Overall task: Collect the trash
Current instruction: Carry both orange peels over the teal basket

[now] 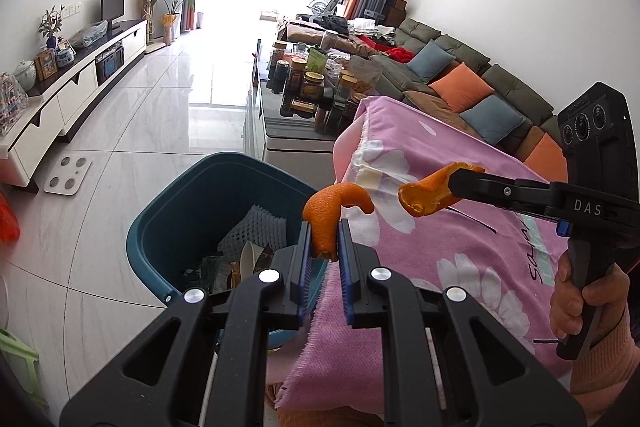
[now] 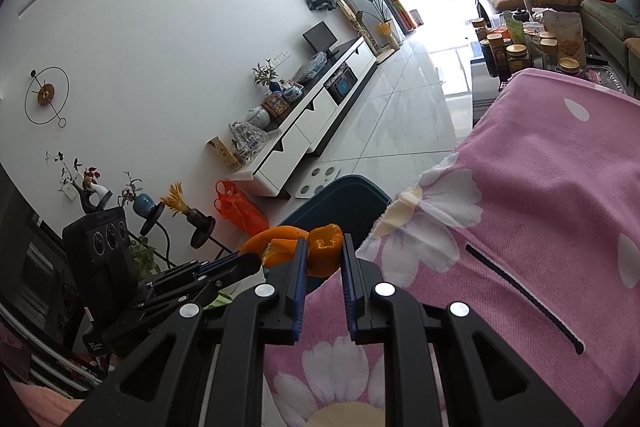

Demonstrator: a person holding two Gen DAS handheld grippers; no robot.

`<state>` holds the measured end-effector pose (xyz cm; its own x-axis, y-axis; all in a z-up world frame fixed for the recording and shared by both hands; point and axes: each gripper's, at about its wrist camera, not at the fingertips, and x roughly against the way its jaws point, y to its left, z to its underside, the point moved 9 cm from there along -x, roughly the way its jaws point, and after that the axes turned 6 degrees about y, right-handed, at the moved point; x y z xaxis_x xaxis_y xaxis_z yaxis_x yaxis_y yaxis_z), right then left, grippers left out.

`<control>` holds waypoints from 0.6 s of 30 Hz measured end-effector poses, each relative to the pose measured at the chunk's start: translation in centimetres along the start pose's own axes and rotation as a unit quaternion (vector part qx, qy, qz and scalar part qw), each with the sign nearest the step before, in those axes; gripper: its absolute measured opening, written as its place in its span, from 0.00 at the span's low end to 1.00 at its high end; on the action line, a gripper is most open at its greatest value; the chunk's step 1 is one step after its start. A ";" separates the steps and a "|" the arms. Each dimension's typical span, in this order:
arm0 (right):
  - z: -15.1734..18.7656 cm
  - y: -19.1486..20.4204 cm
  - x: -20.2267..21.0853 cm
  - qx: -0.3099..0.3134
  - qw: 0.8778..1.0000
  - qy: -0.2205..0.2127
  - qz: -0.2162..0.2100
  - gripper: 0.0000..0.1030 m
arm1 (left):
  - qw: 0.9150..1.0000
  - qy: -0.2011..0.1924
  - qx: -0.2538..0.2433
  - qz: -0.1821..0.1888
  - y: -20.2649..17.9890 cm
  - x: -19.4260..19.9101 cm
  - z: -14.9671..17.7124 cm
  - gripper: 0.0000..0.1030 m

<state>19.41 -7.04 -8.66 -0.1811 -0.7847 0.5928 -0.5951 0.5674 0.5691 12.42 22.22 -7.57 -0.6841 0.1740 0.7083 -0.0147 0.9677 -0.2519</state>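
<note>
Step in hand: carry to bin. You have both pieces of trash lifted clear of the pink cloth point(image 1: 460, 227) and neither is dropped yet.

Left hand-held gripper point(image 1: 324, 247): clenched on a peel point(image 1: 328, 215), pinched at its lower end between the blue pads, the free end curling over toward 2 o'clock. Right hand-held gripper point(image 2: 324, 259): clenched on a second peel point(image 2: 324, 251); in the left wrist view it comes in from 3 o'clock with that piece at its tip, and your hand point(image 1: 580, 299) is on the handle.

Bin point(image 1: 192, 195): teal, on the floor at 9 o'clock of the left peel, open top, already holding white foam netting point(image 1: 256, 227) and other scraps. The left peel hangs at about the bin's near rim; the right one hangs over the cloth, near but apart from the left.

Next move, as I judge it: shift both grippers toward 9 o'clock until the peels are over the opening, then release.

Materials: peel is pebbled orange outside, paler and smooth inside, curled and limp. Cloth is terry, floral print, frayed edge. Bin looks like smooth, rigid plastic. Floor is glossy tile.
</note>
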 end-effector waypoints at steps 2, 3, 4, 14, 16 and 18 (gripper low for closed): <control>-0.1 0.2 -0.3 0.000 1.000 0.002 0.000 0.14 | 1.000 0.000 0.001 -0.001 0.2 -0.1 0.0 0.13; -0.1 0.2 -0.4 0.001 1.000 0.002 0.000 0.14 | 1.000 0.000 0.001 -0.003 0.1 -0.1 0.0 0.13; -0.1 0.3 -0.5 0.001 1.000 0.003 0.000 0.14 | 1.000 0.001 0.003 -0.003 0.2 -0.2 0.0 0.13; -0.3 0.6 -1.4 0.003 1.000 0.010 0.001 0.14 | 1.000 0.005 0.008 -0.006 0.5 -0.5 0.2 0.13; -0.4 0.6 -1.5 0.004 1.000 0.011 0.002 0.14 | 1.000 0.006 0.010 -0.007 0.7 -0.6 0.2 0.13; -0.4 0.7 -1.5 0.005 1.000 0.012 0.002 0.14 | 1.000 0.007 0.011 -0.007 0.7 -0.7 0.2 0.13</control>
<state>19.55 -5.33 -8.95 -0.1644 -0.7765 0.6083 -0.6017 0.5676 0.5619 12.77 22.79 -8.36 -0.6737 0.1632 0.7208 -0.0396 0.9659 -0.2558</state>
